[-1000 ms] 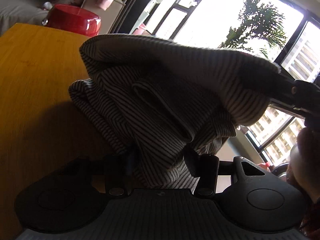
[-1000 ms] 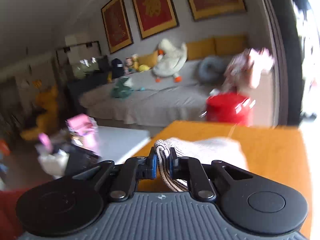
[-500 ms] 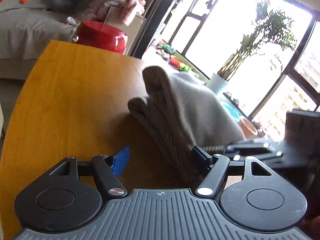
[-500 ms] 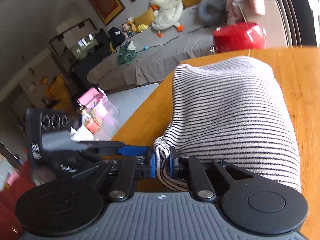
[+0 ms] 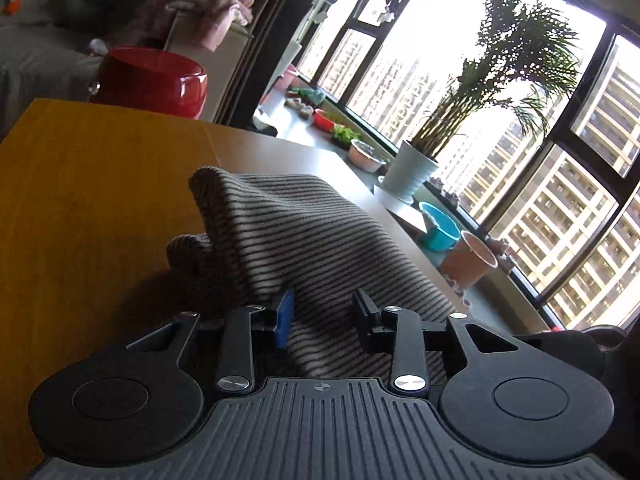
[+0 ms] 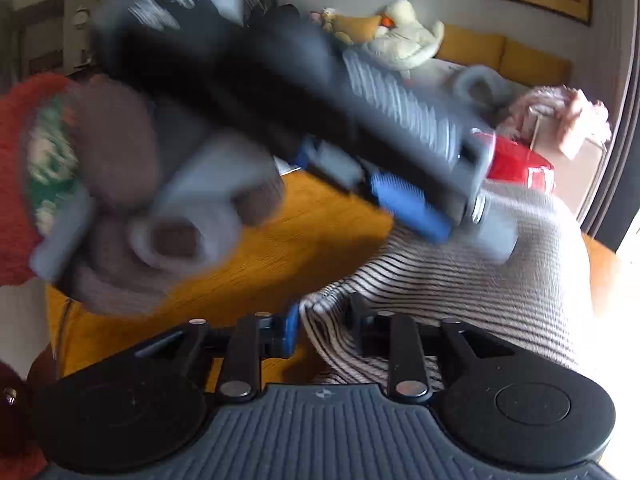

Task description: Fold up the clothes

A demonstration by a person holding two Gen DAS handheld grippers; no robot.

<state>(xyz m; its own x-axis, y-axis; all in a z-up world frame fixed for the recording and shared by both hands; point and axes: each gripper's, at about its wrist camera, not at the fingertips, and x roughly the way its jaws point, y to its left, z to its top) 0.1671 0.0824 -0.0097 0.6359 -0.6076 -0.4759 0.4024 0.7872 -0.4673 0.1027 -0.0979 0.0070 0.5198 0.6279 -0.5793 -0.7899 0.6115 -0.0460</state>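
A grey-and-white striped garment (image 5: 304,232) lies folded in a thick bundle on the wooden table (image 5: 80,200). My left gripper (image 5: 324,316) is open, its fingers spread over the garment's near edge. In the right wrist view the same garment (image 6: 480,292) fills the right side. My right gripper (image 6: 324,320) is open too, with the garment's corner lying loosely between its fingers. The left gripper (image 6: 440,216) shows there as a blurred dark tool above the garment, held by a hand (image 6: 120,152) in a red sleeve.
A red container (image 5: 152,80) stands past the table's far edge, beside a box draped in pink cloth (image 5: 204,12). Pots, bowls and a palm plant (image 5: 412,172) line the window sill on the right. A sofa with soft toys (image 6: 404,44) is behind.
The garment was held up in both grippers, then lowered onto the table. The left gripper opened first; the right gripper's fingers have now parted as well. The left gripper is moving over the garment.
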